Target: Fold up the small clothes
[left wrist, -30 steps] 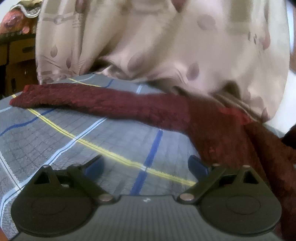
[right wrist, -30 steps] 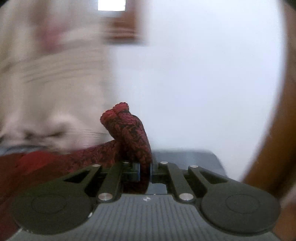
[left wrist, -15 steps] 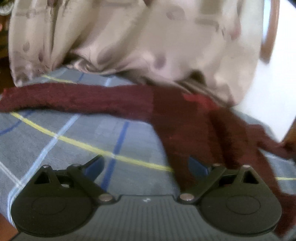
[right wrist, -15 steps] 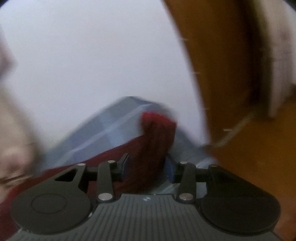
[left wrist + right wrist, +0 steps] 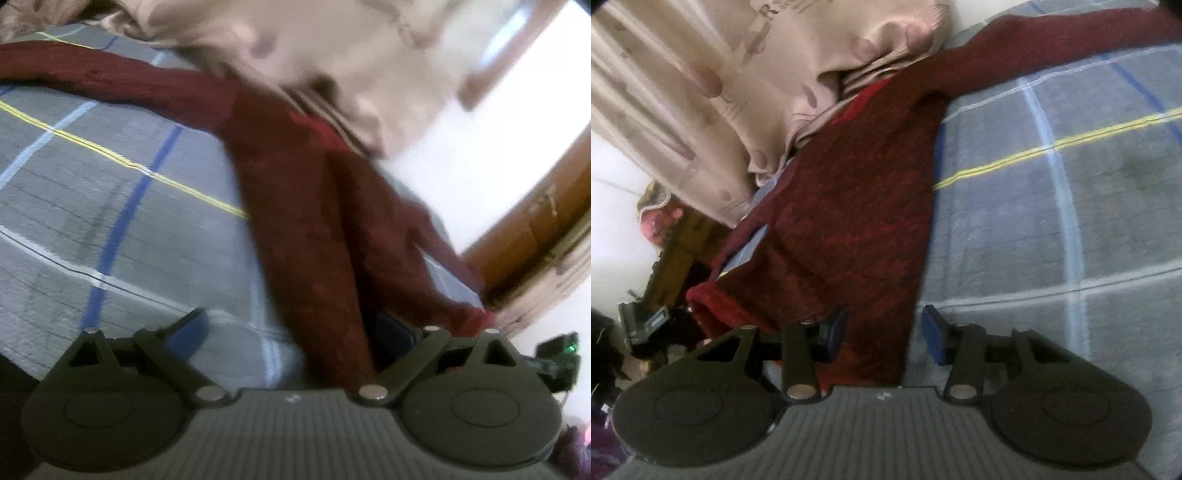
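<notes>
Released sweater; right claw opening.

garment lies spread on the bedsheet. in the left wrist view its body runs from the far middle toward the near right; one sleeve stretches away to the far left across the sheet. curtain hangs behind, its lower edge resting over the garment's far end. wooden frame stands off to the right, past the sheet's edge. left gripper sits near, garment passing between its jaws toward the right finger.

right wrist view: garment body left of centre, bare sheet to its right, curtain at far left, sleeve along the far edge. right gripper astride the garment's near edge, jaws opening.
</notes>
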The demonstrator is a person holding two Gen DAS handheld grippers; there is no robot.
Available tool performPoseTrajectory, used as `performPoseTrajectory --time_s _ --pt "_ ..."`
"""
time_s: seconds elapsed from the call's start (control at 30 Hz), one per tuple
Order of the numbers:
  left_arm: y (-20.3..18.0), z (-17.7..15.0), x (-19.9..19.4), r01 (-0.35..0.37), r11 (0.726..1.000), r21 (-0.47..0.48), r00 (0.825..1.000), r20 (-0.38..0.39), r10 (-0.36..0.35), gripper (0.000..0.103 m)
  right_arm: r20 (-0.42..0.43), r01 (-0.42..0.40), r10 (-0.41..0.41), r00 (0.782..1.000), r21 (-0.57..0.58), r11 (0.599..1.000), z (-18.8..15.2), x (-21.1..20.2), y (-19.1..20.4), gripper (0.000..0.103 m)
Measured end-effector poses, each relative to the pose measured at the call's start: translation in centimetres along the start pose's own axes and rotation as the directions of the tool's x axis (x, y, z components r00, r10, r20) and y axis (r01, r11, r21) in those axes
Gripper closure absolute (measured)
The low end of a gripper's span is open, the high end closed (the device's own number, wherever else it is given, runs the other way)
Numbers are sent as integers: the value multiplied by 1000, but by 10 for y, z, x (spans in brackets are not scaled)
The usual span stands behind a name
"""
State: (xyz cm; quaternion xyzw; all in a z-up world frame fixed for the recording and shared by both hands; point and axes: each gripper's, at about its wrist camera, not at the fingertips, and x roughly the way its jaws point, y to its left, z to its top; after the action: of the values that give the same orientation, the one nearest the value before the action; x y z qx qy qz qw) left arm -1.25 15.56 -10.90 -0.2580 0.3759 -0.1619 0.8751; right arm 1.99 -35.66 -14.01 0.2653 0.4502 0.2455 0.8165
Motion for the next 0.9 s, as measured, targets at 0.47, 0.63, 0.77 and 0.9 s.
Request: performPoseTrajectory --time_s 0.47,0.63,0.77,0.9 --pt "15 -16 38 236 941 -242 966 -50 -255 65 -10 -65 67 998 116 991 -6 30 -11 89" --pt "18 -12 34 201 949 -242 974 -50 -219 92 14 -68 67 998 134 989 -6 29 -4 90" --pt "1 12 -11 173 975 -137 985 1 -175 92 72 -99 88 994 178 979 -5 12 0 90" --pt "-12 33 -62 100 995 -13 994 54 -99 93 139 -110 90 986 145 983 -1 -23 17 90"
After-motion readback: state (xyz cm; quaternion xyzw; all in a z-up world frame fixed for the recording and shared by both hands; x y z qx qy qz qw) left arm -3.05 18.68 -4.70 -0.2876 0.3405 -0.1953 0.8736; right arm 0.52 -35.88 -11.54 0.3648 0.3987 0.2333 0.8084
